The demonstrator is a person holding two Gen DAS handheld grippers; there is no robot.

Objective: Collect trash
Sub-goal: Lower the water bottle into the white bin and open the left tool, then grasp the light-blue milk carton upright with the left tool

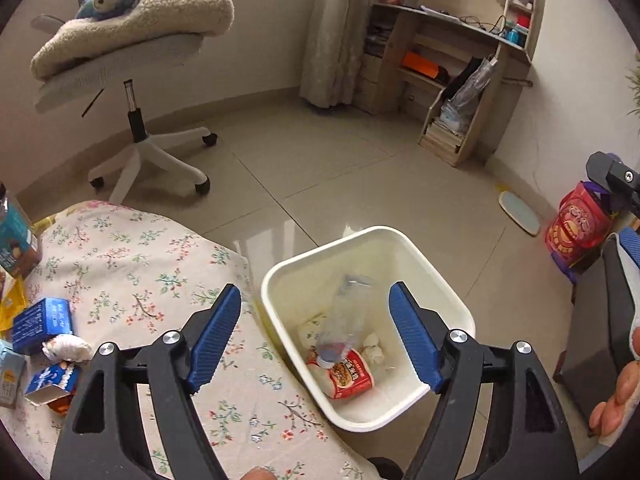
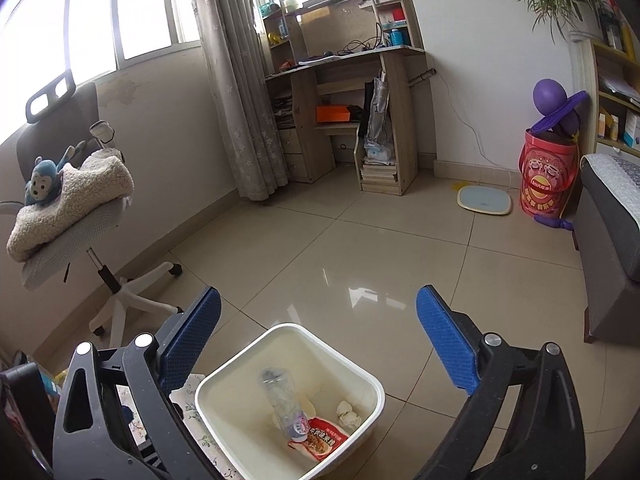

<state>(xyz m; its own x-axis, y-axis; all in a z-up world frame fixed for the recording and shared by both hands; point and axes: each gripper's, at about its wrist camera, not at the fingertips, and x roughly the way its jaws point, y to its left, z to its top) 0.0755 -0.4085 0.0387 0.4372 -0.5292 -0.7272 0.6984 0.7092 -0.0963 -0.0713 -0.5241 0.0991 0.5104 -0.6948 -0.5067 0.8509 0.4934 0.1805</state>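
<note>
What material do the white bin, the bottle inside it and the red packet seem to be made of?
Bin: probably hard plastic, smooth and slightly glossy, with a rounded moulded rim.
Bottle: thin clear plastic; you see through it, and it looks crumpled.
Red packet: likely glossy printed plastic film, wrinkled and shiny.

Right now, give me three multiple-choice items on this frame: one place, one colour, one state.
1. Where is the clear plastic bottle?
A. on the flowered cloth
B. in the white bin
C. on the chair

2. What colour is the snack packet in the bin?
A. red
B. green
C. black

3. How is the left gripper?
A. shut on the bottle
B. shut on a carton
C. open, empty

Key: B, the bottle lies inside the bin's walls. A, its wrapper is red with print. C, the blue pads stand apart with nothing between them; the bin sits below.
</note>
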